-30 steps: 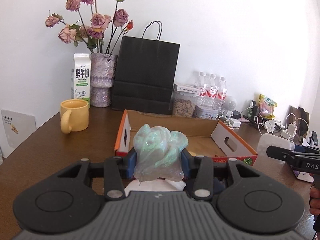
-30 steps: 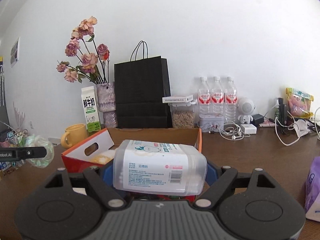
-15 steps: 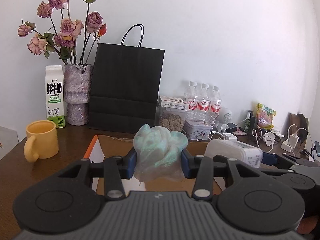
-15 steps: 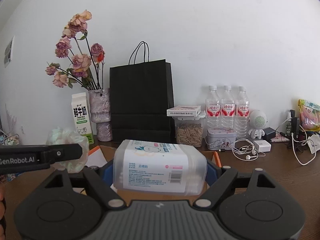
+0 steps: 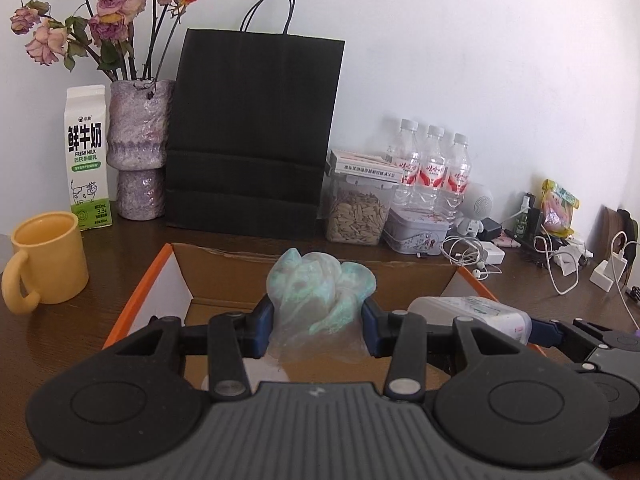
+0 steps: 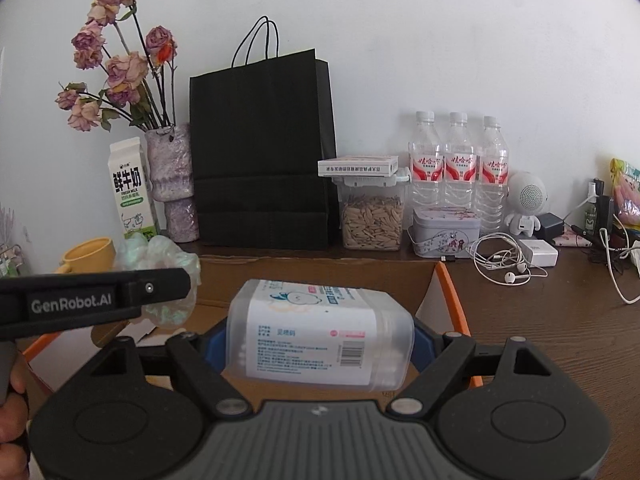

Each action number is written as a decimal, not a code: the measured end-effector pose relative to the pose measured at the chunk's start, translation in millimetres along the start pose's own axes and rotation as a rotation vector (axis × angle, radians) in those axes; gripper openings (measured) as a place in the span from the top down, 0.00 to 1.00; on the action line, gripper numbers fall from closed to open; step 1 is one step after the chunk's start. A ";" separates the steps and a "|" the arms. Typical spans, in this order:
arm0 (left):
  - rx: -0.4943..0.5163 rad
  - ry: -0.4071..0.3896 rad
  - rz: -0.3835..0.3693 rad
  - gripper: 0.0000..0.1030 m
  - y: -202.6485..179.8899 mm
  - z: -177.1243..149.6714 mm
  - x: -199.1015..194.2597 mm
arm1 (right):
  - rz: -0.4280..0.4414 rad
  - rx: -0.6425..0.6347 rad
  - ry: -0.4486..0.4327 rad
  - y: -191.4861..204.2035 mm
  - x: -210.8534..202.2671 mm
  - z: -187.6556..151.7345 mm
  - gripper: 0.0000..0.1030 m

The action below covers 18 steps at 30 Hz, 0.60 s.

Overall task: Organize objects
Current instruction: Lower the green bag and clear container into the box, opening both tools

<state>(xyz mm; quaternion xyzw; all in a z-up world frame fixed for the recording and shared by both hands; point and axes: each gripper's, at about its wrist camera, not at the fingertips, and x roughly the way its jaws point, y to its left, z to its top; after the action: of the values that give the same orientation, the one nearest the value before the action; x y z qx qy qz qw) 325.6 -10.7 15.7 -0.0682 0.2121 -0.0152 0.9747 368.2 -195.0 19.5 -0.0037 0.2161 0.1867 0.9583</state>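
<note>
As we carried both loads over cardboard box [image 5: 224, 280], left gripper [image 5: 318, 322] clenched plastic bag wad [image 5: 320, 292], right gripper [image 6: 320, 340] gripped swab container [image 6: 320, 336] at its 3 o'clock; release seemed next.

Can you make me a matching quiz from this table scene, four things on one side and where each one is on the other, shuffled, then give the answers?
Things:
1. crumpled plastic bag
2. clear plastic box
3. yellow mug
4. milk carton

Places:
A. beside the purple vase
B. clamped in the right gripper
C. on the table, left of the cardboard box
D. clamped in the left gripper

Pairs: 1-D, 2-B, 3-C, 4-A
</note>
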 end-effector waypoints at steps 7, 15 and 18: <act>0.018 -0.008 0.041 0.04 -2.2 -5.7 -4.0 | 0.032 -0.011 0.037 -0.1 3.9 -8.4 0.02; 0.032 -0.045 0.056 0.00 -7.1 -4.3 -12.4 | 0.029 -0.008 0.006 1.2 -6.0 -8.6 0.00; 0.024 -0.052 0.054 0.00 -5.9 -4.0 -14.8 | 0.024 -0.001 0.000 -0.6 -8.2 -8.0 0.00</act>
<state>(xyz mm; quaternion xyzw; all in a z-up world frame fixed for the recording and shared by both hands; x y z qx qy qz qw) 310.5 -16.1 18.9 -0.0511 0.1884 0.0103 0.9807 358.3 -199.2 15.6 -0.0014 0.2160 0.1982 0.9561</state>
